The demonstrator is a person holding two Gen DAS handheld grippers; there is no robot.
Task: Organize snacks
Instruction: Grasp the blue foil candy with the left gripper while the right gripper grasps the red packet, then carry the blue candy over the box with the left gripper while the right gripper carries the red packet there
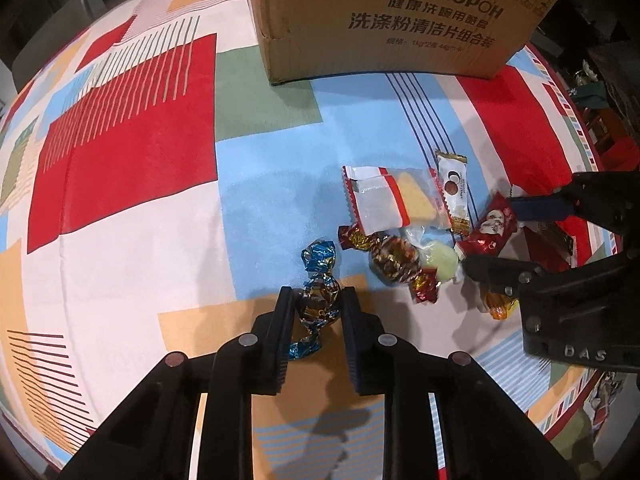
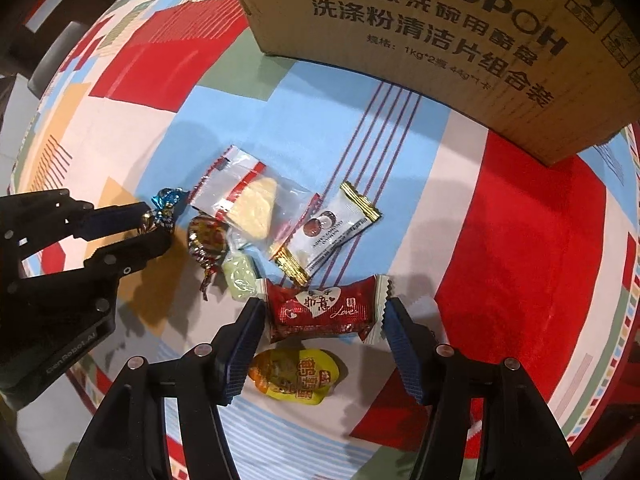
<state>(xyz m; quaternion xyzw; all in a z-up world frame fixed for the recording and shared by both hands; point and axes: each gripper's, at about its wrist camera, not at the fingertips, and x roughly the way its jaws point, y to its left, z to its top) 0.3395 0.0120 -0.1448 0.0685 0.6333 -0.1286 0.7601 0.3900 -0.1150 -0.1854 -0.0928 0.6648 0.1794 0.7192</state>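
Observation:
My left gripper (image 1: 316,300) is shut on a blue foil-wrapped candy (image 1: 318,280); it also shows in the right wrist view (image 2: 164,210). My right gripper (image 2: 324,312) is open, its fingers on either side of a red wrapped snack (image 2: 324,308) lying on the cloth, seen too in the left wrist view (image 1: 494,226). Nearby lie a clear packet with a yellow wafer (image 2: 250,200), a white and gold packet (image 2: 328,232), a red-gold foil candy (image 2: 206,242), a pale green candy (image 2: 240,276) and a yellow-orange packet (image 2: 296,376).
A large brown cardboard box (image 1: 384,16) stands at the back of the table on the patterned cloth (image 1: 120,160). The table edge runs along the right side, with dark furniture beyond.

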